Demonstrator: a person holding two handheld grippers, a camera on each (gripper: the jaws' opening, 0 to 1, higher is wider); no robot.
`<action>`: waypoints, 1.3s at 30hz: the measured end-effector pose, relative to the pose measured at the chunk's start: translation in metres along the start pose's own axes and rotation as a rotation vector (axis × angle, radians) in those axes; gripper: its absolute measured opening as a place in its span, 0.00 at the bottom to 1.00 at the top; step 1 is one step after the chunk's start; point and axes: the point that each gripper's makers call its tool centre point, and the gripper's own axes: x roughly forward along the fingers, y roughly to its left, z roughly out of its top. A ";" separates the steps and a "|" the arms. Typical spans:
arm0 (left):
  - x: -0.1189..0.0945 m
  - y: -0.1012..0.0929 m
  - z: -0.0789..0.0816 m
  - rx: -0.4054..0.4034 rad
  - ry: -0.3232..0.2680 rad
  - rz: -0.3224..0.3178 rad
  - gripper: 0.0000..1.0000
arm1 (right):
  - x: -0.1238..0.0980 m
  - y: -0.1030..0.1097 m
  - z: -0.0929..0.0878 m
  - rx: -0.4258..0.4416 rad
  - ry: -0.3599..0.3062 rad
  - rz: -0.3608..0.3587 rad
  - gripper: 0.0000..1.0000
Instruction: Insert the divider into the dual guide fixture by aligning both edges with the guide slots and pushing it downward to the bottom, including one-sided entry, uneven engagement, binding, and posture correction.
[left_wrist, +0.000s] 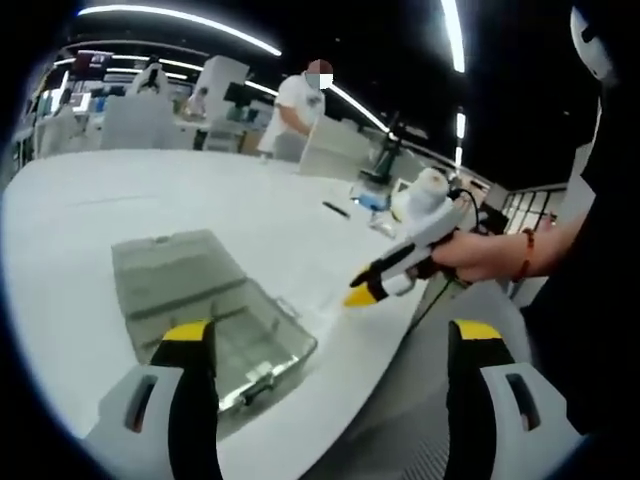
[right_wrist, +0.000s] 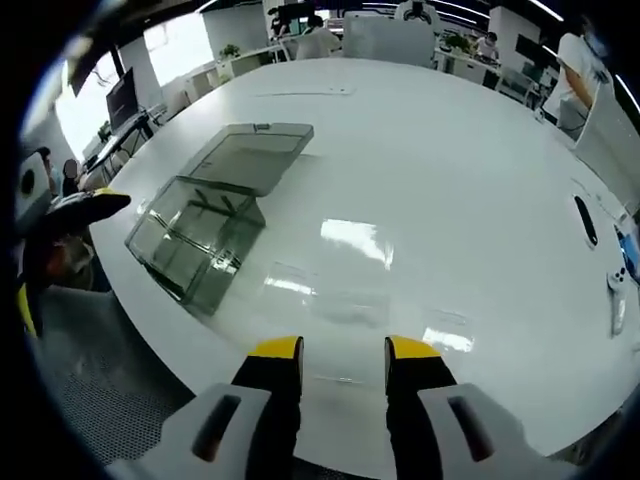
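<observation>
The dual guide fixture is a clear plastic box (left_wrist: 235, 335) with its hinged lid (left_wrist: 175, 262) lying open behind it, near the white table's edge. My left gripper (left_wrist: 331, 335) hovers in front of it with its jaws wide apart and nothing between them. A hand holds my right gripper (left_wrist: 362, 293) to the right, low over the table rim. In the right gripper view the box (right_wrist: 190, 245) and lid (right_wrist: 255, 150) sit at left. Faint clear flat pieces, likely dividers (right_wrist: 330, 295), lie ahead of my right gripper (right_wrist: 343, 352), which is open a little and empty. The left gripper's yellow tip (right_wrist: 100, 202) shows at the far left.
The round white table (right_wrist: 430, 160) stretches far beyond the box. A black pen-like item (right_wrist: 585, 220) and a small white device (right_wrist: 620, 290) lie at its right side. A person in a white shirt (left_wrist: 298, 108) stands behind the table among chairs and desks.
</observation>
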 end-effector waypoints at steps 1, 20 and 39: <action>0.000 -0.001 0.001 0.001 0.001 -0.002 0.94 | -0.001 0.000 0.002 -0.010 -0.006 -0.003 0.28; 0.005 -0.002 0.009 -0.017 -0.048 0.005 0.89 | -0.020 0.021 0.027 -0.065 -0.110 0.055 0.28; 0.008 0.002 0.019 -0.146 -0.150 0.045 0.84 | -0.029 0.043 0.033 -0.075 -0.184 0.108 0.28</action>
